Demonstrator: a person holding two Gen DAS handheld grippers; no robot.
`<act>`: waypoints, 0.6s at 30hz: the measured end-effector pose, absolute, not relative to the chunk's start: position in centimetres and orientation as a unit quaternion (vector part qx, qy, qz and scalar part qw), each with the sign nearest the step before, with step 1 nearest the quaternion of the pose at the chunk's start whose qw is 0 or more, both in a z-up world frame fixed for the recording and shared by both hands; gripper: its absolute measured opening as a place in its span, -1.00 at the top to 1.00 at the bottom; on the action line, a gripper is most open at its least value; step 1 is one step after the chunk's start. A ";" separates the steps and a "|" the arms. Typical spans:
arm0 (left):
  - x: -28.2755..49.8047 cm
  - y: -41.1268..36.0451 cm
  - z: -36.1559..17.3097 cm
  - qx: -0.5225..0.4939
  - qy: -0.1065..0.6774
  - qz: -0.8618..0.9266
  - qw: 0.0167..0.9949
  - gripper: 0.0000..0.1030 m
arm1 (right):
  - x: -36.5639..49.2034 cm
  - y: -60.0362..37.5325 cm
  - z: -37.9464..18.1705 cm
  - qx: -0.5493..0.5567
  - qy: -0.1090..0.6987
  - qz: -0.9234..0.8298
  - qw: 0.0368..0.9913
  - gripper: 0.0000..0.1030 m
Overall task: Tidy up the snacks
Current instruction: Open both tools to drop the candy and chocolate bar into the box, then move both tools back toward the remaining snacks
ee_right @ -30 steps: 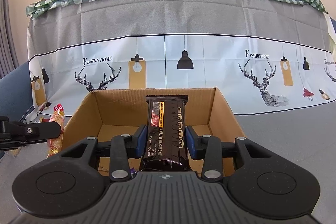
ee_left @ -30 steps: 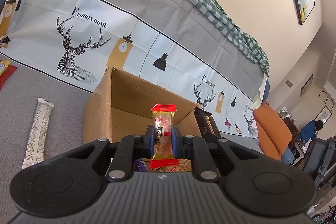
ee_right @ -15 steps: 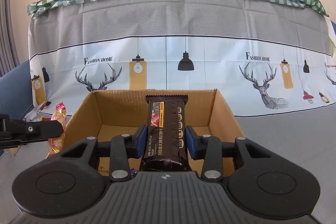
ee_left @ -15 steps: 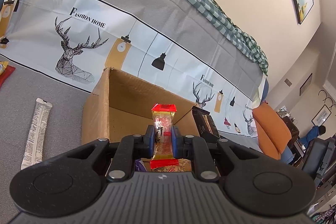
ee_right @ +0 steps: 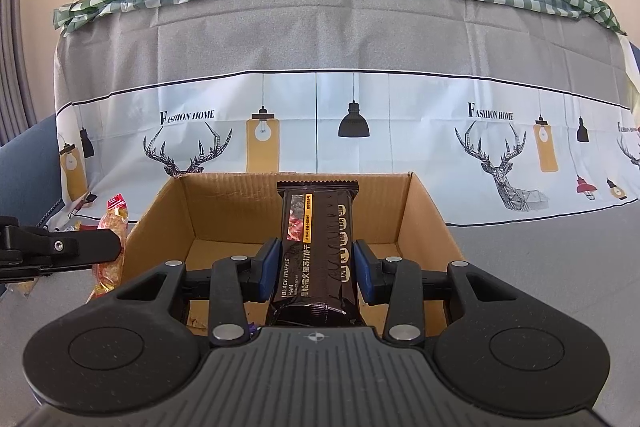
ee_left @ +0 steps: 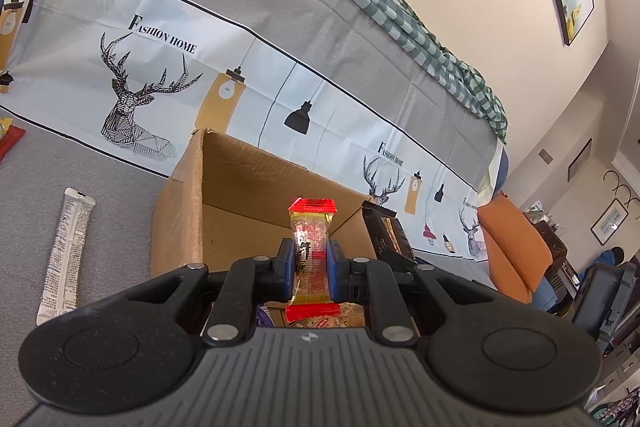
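My left gripper (ee_left: 310, 263) is shut on a small clear candy packet with red ends (ee_left: 311, 251), held upright over the near edge of an open cardboard box (ee_left: 240, 195). My right gripper (ee_right: 316, 267) is shut on a black cracker pack (ee_right: 316, 251) that stands upright over the same box (ee_right: 224, 203). The black pack (ee_left: 386, 233) shows at the right in the left wrist view. From the right wrist view, the left gripper's finger (ee_right: 60, 247) and its candy packet (ee_right: 110, 247) appear left of the box. A few wrappers lie in the box bottom (ee_left: 320, 319).
A white stick sachet (ee_left: 66, 255) lies on the grey sofa seat left of the box. Red and yellow packets (ee_left: 8, 139) sit at the far left. A deer-print cloth (ee_right: 360, 131) covers the backrest behind. An orange cushion (ee_left: 508, 247) lies at the right.
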State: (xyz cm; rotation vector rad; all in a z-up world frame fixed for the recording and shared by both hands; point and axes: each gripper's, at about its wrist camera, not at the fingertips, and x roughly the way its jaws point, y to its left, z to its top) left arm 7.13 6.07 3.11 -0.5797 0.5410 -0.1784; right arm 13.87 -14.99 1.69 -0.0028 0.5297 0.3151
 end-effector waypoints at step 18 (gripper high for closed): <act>5.4 6.2 3.9 -0.249 0.240 -0.094 0.934 0.28 | 13.2 -14.5 2.3 0.013 0.238 0.135 0.962 -0.12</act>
